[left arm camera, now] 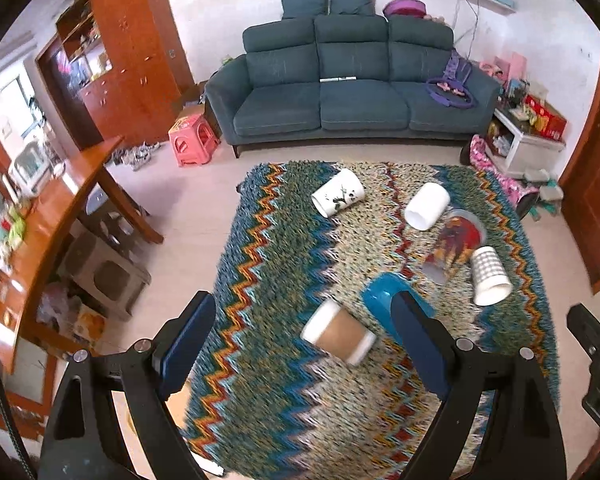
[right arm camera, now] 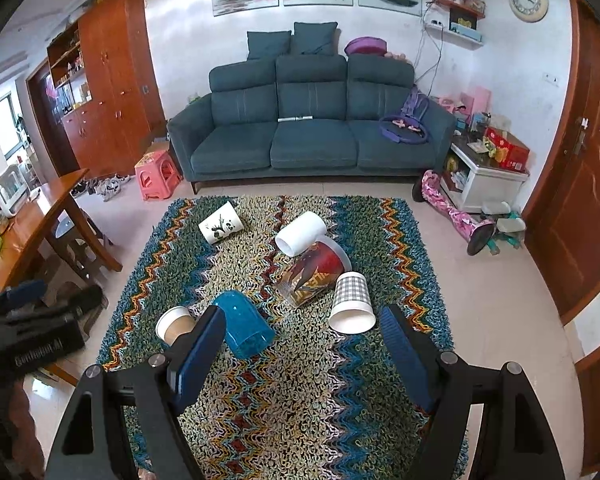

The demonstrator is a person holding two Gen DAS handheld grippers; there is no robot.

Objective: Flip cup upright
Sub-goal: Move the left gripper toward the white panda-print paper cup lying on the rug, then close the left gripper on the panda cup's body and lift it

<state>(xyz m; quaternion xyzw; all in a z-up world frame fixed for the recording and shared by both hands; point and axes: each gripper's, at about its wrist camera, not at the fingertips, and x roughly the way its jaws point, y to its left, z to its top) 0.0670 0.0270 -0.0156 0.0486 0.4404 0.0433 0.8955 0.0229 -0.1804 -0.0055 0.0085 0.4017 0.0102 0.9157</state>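
Several cups lie on their sides on a zigzag shag rug (left arm camera: 268, 264) (right arm camera: 260, 400). A brown paper cup with white rim (left arm camera: 338, 336) (right arm camera: 175, 323) lies nearest my left gripper (left arm camera: 304, 316), which is open above the rug with the cup between its fingers' line of view. A blue cup (left arm camera: 384, 300) (right arm camera: 244, 326), a red printed cup (left arm camera: 456, 246) (right arm camera: 312, 272), a checked cup (left arm camera: 490, 276) (right arm camera: 352, 300), a plain white cup (left arm camera: 426, 205) (right arm camera: 301, 233) and a panda cup (left arm camera: 338, 197) (right arm camera: 220, 227) also lie tipped. My right gripper (right arm camera: 300, 320) is open and empty.
A teal sofa (right arm camera: 312, 128) stands beyond the rug. A wooden table (right arm camera: 32, 220) with stools is at the left, a pink stool (right arm camera: 156, 174) by the sofa, a white side cabinet (right arm camera: 484, 180) and a pink hoverboard (right arm camera: 456, 212) at the right.
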